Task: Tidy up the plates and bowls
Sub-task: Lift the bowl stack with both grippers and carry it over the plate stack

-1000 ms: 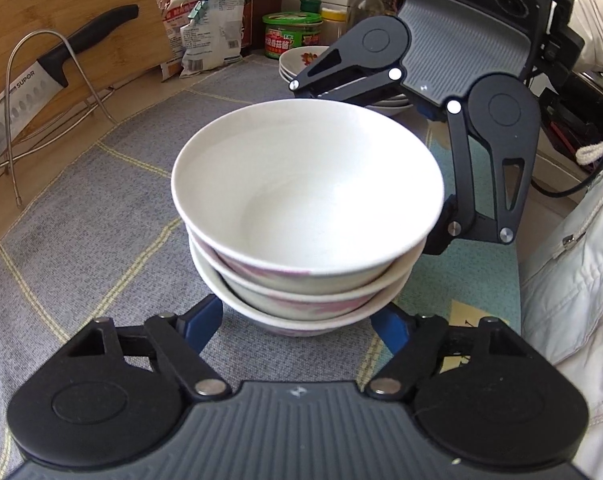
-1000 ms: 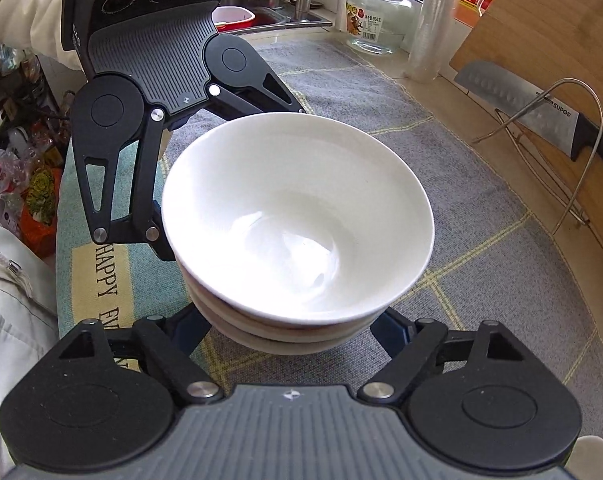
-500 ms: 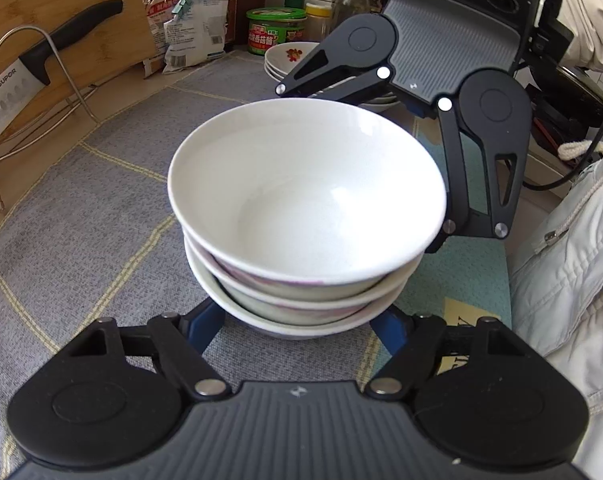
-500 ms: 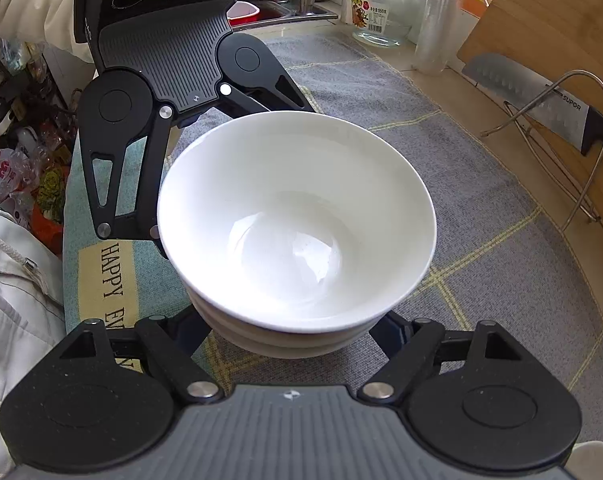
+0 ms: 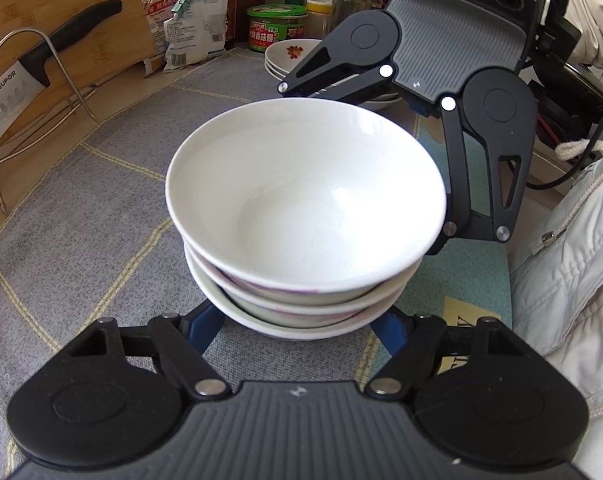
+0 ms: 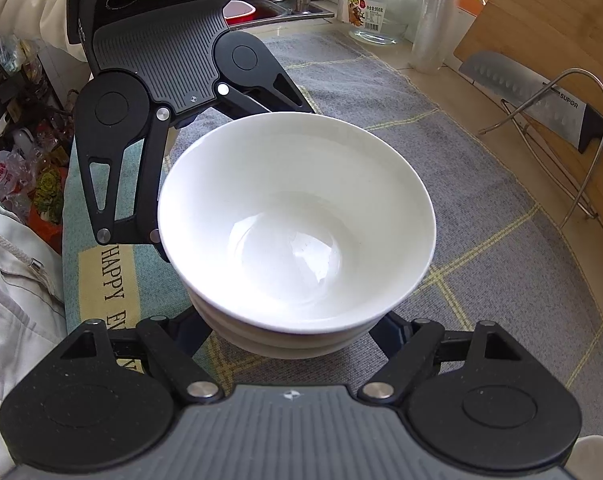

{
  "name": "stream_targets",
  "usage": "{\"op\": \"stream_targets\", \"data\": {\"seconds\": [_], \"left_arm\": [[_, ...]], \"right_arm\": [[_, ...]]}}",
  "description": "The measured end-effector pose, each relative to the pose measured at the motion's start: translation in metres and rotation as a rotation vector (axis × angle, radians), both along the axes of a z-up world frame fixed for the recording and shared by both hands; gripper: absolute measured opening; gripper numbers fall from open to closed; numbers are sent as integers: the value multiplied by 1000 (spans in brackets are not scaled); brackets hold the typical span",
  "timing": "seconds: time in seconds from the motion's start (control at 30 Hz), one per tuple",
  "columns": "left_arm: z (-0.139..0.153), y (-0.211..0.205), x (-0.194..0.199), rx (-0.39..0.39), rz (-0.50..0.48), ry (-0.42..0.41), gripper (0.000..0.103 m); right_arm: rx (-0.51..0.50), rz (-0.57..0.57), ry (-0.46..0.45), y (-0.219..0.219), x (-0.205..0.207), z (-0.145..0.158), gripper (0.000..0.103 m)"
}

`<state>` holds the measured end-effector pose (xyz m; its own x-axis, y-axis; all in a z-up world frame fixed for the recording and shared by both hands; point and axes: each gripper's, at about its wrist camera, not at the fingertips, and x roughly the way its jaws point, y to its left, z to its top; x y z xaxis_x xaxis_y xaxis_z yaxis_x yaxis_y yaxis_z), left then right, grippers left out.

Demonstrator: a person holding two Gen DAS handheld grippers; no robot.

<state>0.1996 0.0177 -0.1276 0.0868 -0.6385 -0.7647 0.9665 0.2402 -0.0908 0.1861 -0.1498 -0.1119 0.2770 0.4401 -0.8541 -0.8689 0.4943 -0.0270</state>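
Nothing has shifted: the stack of three white ceramic bowls (image 5: 301, 216) sits gripped between left claw (image 5: 297, 322) and right claw (image 6: 289, 330).

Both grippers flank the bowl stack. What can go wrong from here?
1. The left gripper and right gripper reach only the bottom bowl, pads hidden; uneven lifting could tip the stack.
2. The upper bowls merely nest, so a tilt might slide them off.

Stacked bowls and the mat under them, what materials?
Stacked bowls: likely glazed ceramic; glossy white with window glare, and a purple pattern on the lower ones. Mat: woven fabric, matte grey with yellow grid lines.
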Motion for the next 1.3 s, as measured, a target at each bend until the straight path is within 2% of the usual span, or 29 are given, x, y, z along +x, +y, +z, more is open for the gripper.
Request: {"op": "stream_targets", "data": {"seconds": [0.23, 0.8, 1.3], "left_arm": [[4, 0, -8, 11, 5, 8, 79], [34, -13, -17, 21, -49, -44, 79], [44, -91, -20, 15, -28, -71, 79]], "right_arm": [[-4, 2, 1, 0, -9, 5, 86], [2, -53, -42, -14, -34, 32, 86], [12, -31, -79, -97, -36, 51, 86]]}}
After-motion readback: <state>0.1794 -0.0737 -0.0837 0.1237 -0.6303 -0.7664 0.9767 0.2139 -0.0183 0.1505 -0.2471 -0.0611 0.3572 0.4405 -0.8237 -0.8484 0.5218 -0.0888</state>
